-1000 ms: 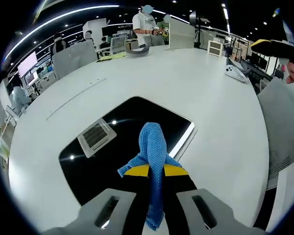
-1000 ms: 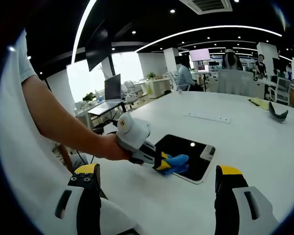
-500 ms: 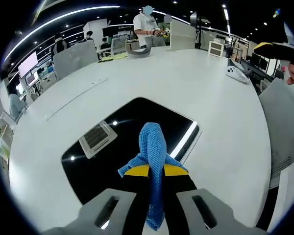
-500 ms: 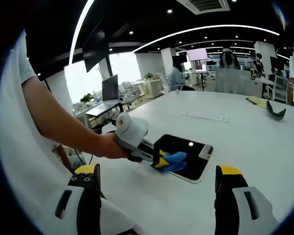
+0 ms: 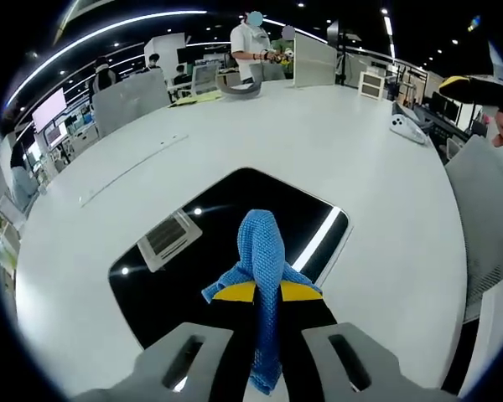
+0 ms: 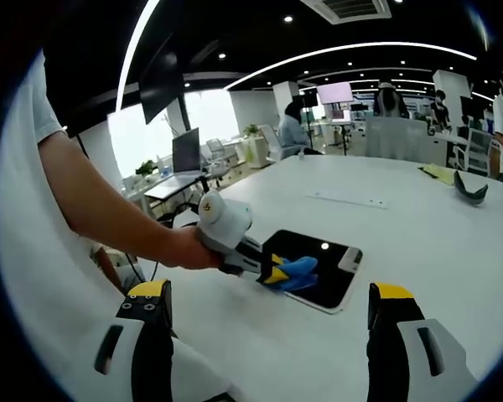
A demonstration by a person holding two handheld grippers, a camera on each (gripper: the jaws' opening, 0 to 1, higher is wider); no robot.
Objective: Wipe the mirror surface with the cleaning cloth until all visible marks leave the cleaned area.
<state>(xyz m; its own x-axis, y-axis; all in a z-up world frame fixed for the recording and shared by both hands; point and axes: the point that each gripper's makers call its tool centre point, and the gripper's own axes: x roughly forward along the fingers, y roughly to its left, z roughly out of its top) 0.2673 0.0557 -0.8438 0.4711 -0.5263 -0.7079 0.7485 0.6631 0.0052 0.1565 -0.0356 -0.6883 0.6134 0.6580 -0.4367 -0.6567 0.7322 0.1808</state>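
Open-plan office, dark ceiling with strip lights; large white worktop [image 5: 335,159]. Mirror [image 5: 235,226]: dark rectangular panel lying flat on the worktop, reflecting a ceiling vent and lights. Cleaning cloth [image 5: 261,251]: blue, bunched, pinched between the closed jaws of the left hand-held gripper [image 5: 267,293], its free end on the mirror near the right edge. Right hand-held gripper [image 6: 268,314]: jaws spread wide, holding nothing, well apart from the mirror [image 6: 318,268].
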